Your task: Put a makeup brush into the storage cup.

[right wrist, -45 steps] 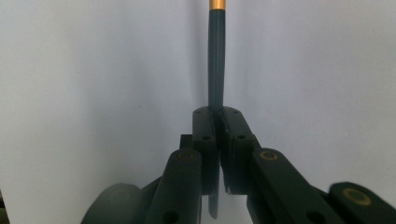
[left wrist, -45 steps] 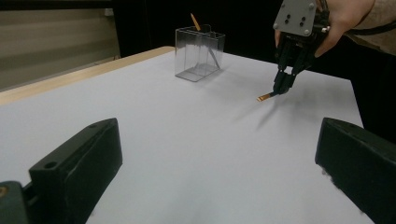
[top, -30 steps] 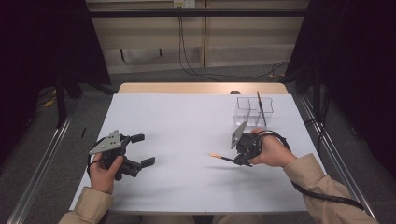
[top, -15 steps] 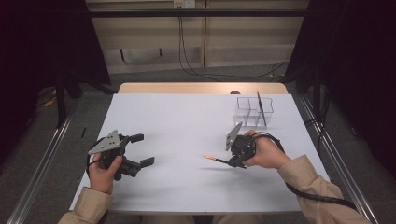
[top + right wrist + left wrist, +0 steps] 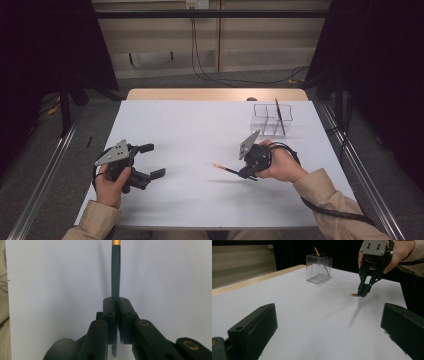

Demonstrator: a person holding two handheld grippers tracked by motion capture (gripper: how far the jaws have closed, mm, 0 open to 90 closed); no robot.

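**Right claw clamps a slim brush above the table**

Right gripper [image 5: 243, 172] is pinched tight on a thin dark-handled brush with an orange-gold ferrule [image 5: 226, 169], its jaws meeting on the handle. In the left gripper view the brush tip hangs just above the white tabletop [image 5: 190, 130], so the lift looks under way. Far back on the right stands a clear plastic divided holder [image 5: 270, 119] with another dark stick [image 5: 279, 116] leaning in it; that is the likely destination. Left gripper [image 5: 152, 161] rests on the table near the left edge, jaws spread wide with nothing between them.

Next, I judge, the brush needs carrying toward the holder, tipping upright, and lowering into a free compartment without knocking the light container.
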